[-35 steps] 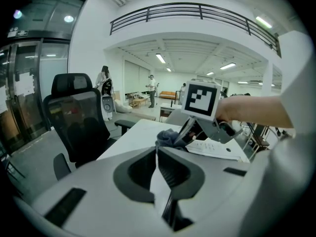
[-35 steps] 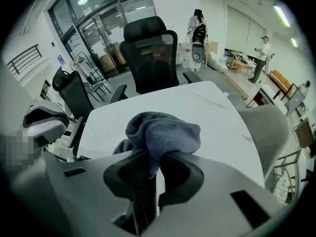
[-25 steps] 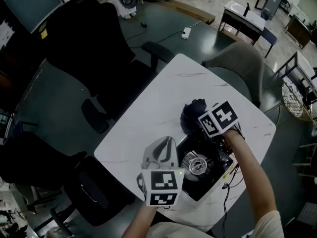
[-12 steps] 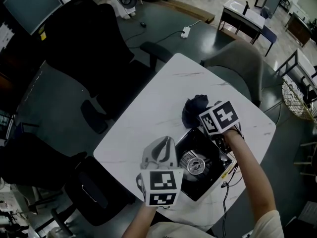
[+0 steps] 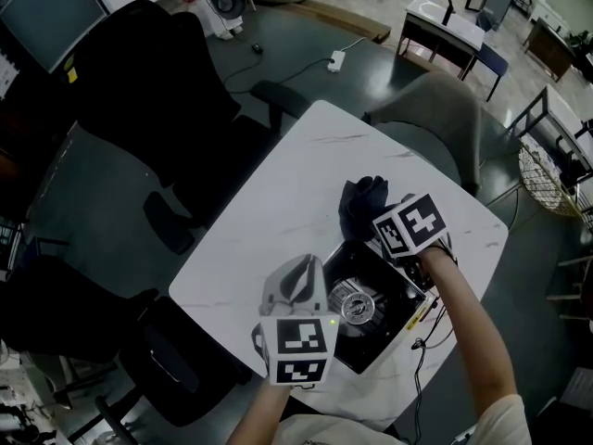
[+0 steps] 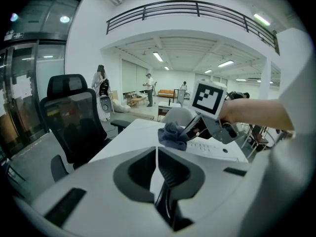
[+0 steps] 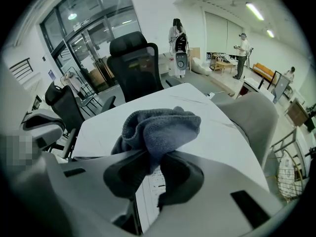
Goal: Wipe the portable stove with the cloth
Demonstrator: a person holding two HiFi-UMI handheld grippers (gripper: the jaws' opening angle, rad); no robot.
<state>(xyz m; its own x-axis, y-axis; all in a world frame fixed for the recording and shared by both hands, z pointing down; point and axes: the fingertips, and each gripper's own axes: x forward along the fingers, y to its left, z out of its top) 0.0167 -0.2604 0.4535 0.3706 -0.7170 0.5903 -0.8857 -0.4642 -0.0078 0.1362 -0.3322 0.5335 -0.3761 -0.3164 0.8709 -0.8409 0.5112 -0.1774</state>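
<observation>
Two tongs: right tongs (image 7: 157, 155) tight on the cloth (image 7: 159, 126) (forearm (image 5: 468, 327) outstretched beside the stove (image 5: 384, 327)), left tongs (image 6: 157, 158) together.

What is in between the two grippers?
The portable stove, with its round burner, sits between the left gripper and the right gripper, which holds the cloth. The head view shows it.

Black, square portable stove (image 5: 387, 297) with a round silver burner (image 5: 353, 307) lies flat near the desk's (image 5: 287, 202) near right edge. The dark, bunched cloth (image 5: 359, 204) is at the stove's far corner, pinched in the right claw (image 7: 154, 158).
</observation>
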